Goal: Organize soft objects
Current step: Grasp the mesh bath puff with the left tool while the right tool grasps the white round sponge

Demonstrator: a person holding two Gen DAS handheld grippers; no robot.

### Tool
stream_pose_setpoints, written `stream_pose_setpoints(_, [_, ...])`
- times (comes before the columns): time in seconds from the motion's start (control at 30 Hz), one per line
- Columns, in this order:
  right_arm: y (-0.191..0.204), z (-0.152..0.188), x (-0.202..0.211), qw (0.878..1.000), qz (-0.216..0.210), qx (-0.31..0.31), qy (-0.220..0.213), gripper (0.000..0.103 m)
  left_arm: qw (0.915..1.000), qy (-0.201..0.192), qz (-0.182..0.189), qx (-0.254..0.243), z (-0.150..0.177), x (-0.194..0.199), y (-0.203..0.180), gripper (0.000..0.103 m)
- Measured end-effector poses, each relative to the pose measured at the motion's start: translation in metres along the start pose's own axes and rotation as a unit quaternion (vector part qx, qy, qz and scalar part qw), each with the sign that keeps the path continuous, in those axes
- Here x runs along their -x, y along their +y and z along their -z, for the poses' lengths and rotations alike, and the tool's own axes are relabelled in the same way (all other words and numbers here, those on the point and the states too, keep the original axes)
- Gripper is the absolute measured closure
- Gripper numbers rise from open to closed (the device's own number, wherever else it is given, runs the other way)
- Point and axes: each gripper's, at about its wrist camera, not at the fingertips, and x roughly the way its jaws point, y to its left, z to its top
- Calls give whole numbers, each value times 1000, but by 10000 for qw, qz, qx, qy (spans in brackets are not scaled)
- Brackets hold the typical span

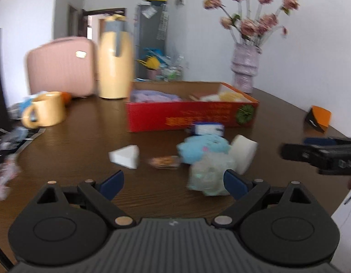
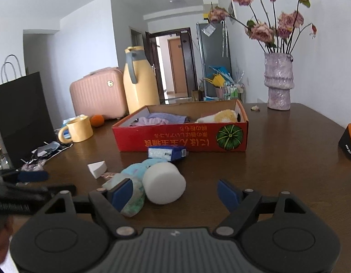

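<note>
White walls [image 2: 89,34], grey fridge [image 2: 213,56], open doorway [image 2: 173,63], dark wood table [image 2: 278,159]; prob. daylight.

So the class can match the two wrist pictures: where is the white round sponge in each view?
Left wrist: the white round sponge is right of centre, beside the blue plush.
Right wrist: it lies at centre, just ahead of the open fingers.
Shared landmark: the red box behind it.

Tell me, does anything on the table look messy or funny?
Yes. Soft things lie in a jumble in front of the red box: a white sponge cylinder tipped on its side against a blue plush toy. Torn paper scraps litter the left edge.
</note>
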Motion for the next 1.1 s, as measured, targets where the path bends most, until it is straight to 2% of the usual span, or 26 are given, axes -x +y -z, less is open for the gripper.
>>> stream_pose_setpoints(0.13, [-4,-7,-15,10000,74,20,34,23,9990,139,382,-183,1,-31,-23,11])
stream_pose_setpoints(0.27, [-9,-14,-31,9999,-17,-82,105,24,9980,276,504,-281,3,-59,-36,35])
stream_pose_setpoints(0.33, [-9,-18,-43,9997,-139,-129,136,29,9975,330,566,-250,3,-68,-34,48])
stream_pose_setpoints(0.37, [-8,-20,-51,9996,-202,-140,151,35,9973,319,619,-212,3,-71,-33,58])
stream_pose_setpoints(0.43, [-5,-24,-67,9992,-329,-156,177,46,9968,356,702,-117,4,-75,-29,60])
stream_pose_setpoints(0.5, [-1,-26,-80,9989,-385,-112,257,71,9967,379,707,-125,4,-75,-28,62])
stream_pose_setpoints(0.57, [4,-23,-84,9987,-440,12,274,75,9972,367,630,-133,4,-72,-26,62])
stream_pose_setpoints(0.7, [2,-7,-65,9982,-570,67,172,75,9977,393,546,-62,5,-64,-20,63])
stream_pose_setpoints(0.8, [-5,9,-42,9980,-588,143,199,69,9976,409,552,-82,9,-59,-18,62])
stream_pose_setpoints(0.83, [-6,13,-36,9982,-529,182,226,69,9976,421,539,-82,11,-57,-17,60])
stream_pose_setpoints(0.9, [-7,19,-28,9986,-364,255,300,66,9971,453,603,-65,13,-52,-16,48])
stream_pose_setpoints(0.93, [-8,20,-26,9986,-320,264,324,63,9970,474,619,-26,13,-50,-15,47])
stream_pose_setpoints(1.0, [-8,20,-26,9988,-267,201,347,38,9970,478,604,66,13,-47,-13,44])
stream_pose_setpoints(1.03, [-8,19,-26,9990,-269,151,321,32,9971,479,590,65,13,-46,-13,41])
stream_pose_setpoints(1.07, [-7,18,-27,9990,-288,148,310,31,9973,492,548,50,12,-46,-14,32])
stream_pose_setpoints(1.1, [-5,17,-28,9989,-320,185,303,32,9975,497,491,46,12,-47,-15,28])
